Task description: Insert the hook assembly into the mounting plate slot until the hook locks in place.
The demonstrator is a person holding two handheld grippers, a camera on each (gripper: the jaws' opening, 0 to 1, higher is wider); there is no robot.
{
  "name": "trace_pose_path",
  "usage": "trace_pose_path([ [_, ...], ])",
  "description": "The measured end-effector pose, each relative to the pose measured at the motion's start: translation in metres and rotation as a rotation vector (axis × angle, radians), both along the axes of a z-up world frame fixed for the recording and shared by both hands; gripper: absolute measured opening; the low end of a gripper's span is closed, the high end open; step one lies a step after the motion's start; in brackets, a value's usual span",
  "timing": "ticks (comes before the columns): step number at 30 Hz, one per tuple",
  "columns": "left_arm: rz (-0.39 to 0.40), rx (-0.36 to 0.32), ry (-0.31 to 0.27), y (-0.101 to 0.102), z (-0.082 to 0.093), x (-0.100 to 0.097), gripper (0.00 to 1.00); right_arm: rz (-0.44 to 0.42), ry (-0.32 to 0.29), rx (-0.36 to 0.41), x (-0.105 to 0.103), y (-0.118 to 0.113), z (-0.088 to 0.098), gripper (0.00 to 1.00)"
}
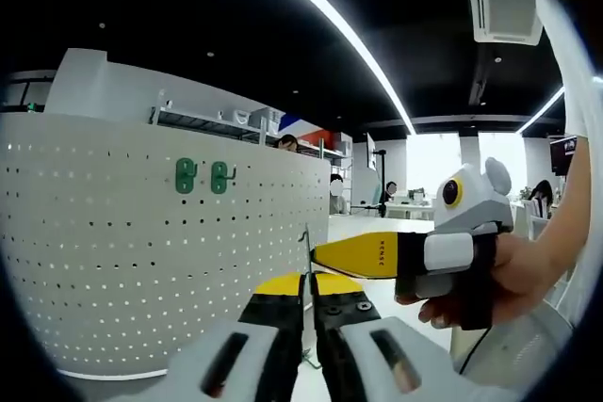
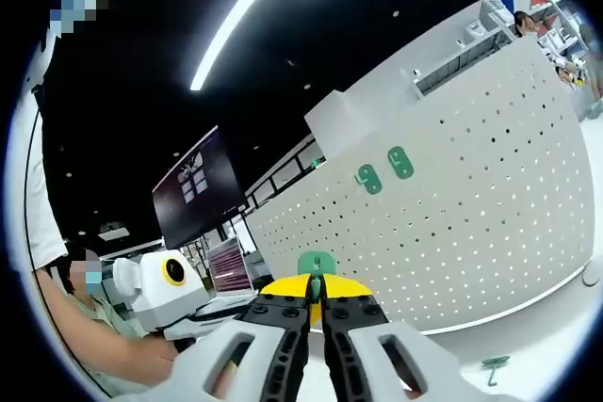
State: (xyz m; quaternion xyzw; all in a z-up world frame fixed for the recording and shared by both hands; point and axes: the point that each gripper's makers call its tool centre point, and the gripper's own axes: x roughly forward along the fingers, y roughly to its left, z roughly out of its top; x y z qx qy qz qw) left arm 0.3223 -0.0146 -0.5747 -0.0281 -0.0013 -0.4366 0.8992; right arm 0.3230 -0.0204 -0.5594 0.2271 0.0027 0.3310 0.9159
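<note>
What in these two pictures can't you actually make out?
- Left gripper view: what the left gripper pinches; its closed jaws leave just a thin metal sliver showing.
- Right gripper view: most of the green hook, buried in the right gripper.
- Both views: how the two green hooks fasten to the white pegboard; too small.
- Right gripper view: green piece on the floor, too small to identify.

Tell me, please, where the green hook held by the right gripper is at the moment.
In the right gripper view, the green hook is pinched between the right gripper fingers, low in the centre, in front of the white pegboard.
</note>
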Motion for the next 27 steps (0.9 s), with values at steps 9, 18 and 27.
trace_pose_path([
  [9,-0.001,0.016,0.002,0.0009,-0.0021,0.0002,0.02,0.005,0.03,-0.011,0.001,0.0005,-0.0028,0.01],
  [18,-0.002,0.028,0.002,0.001,-0.0048,0.0012,0.03,0.006,0.039,-0.01,0.001,0.0,-0.0049,0.0],
  [27,-0.014,0.035,-0.005,-0.002,-0.0068,-0.0011,0.18,0.009,0.057,-0.003,0.0009,-0.0005,-0.0075,0.0],
])
